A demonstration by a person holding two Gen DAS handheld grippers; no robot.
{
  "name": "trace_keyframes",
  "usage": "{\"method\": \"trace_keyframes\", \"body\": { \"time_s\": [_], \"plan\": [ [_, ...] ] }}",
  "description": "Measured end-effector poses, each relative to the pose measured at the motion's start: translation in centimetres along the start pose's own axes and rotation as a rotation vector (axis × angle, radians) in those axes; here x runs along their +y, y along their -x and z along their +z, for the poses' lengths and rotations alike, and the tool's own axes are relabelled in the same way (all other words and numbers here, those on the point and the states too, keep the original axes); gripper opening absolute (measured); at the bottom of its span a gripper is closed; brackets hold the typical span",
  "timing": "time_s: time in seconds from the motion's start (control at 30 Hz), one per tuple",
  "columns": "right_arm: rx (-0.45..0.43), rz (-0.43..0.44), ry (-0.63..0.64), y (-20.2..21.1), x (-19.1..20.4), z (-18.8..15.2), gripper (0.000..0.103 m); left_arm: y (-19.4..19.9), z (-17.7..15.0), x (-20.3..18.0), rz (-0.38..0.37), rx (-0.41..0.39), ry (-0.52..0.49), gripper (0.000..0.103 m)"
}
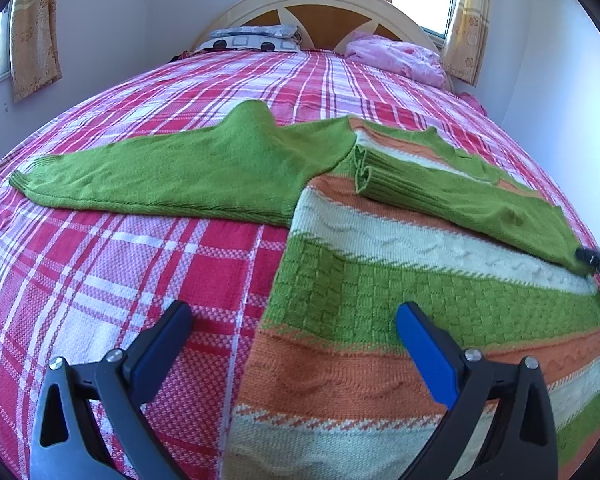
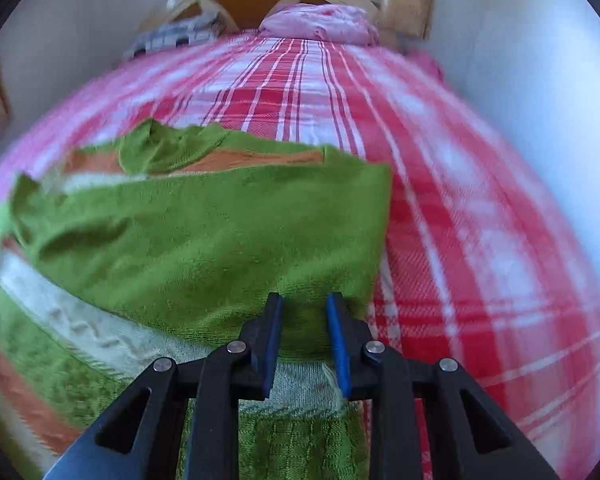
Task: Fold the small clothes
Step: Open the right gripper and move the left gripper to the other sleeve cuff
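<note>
A small knitted sweater (image 1: 400, 320) with green, orange and white stripes lies flat on the bed. Its left green sleeve (image 1: 160, 176) stretches out to the left. Its right green sleeve (image 1: 460, 196) is folded across the body. My left gripper (image 1: 296, 316) is open and empty, low over the sweater's left edge. In the right wrist view the folded sleeve (image 2: 220, 240) lies on the sweater body (image 2: 80, 368). My right gripper (image 2: 304, 304) is partly open at the sleeve's near edge, with nothing pinched between the pads. Its tip shows at the left wrist view's right edge (image 1: 598, 264).
The bed has a red, pink and white plaid cover (image 1: 100, 280). Pillows (image 1: 256, 40) and a pink bundle (image 1: 396, 58) lie by the headboard (image 1: 320, 4). Walls and curtained windows stand close on both sides.
</note>
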State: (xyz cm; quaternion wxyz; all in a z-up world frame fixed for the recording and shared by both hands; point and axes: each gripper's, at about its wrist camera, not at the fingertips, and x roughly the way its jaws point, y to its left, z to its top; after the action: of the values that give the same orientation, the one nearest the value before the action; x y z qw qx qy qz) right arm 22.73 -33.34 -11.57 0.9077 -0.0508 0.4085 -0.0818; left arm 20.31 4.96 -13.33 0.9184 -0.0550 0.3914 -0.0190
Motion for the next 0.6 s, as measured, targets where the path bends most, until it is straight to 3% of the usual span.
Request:
{"method": "trace_keyframes", "body": {
  "time_s": [0.07, 0.23, 0.3, 0.4, 0.5, 0.6],
  "plan": [
    [-0.097, 0.124, -0.046, 3.2, 1.9, 1.0, 0.024, 0.1, 0.1, 0.1, -0.004, 0.009, -0.002, 0.103],
    [-0.178, 0.338, -0.023, 8.4, 8.4, 1.4, 0.025, 1.7, 1.2, 2.9, -0.043, 0.033, 0.066, 0.103],
    [-0.180, 0.407, -0.027, 9.6, 10.9, 0.6, 0.033, 3.1, 2.3, 6.3, 0.006, -0.004, 0.118, 0.103],
    [-0.218, 0.522, -0.112, 11.4, 12.6, -1.3, 0.067, 4.4, 4.1, 11.7, 0.081, -0.065, 0.198, 0.103],
    [-0.229, 0.596, -0.186, 12.5, 13.7, -2.6, 0.069, 4.5, 6.2, 18.9, 0.161, -0.083, 0.340, 0.103],
    [-0.227, 0.598, -0.202, 13.2, 14.8, -3.4, 0.069, 3.5, 7.6, 25.0, 0.208, -0.098, 0.489, 0.103]
  ]
}}
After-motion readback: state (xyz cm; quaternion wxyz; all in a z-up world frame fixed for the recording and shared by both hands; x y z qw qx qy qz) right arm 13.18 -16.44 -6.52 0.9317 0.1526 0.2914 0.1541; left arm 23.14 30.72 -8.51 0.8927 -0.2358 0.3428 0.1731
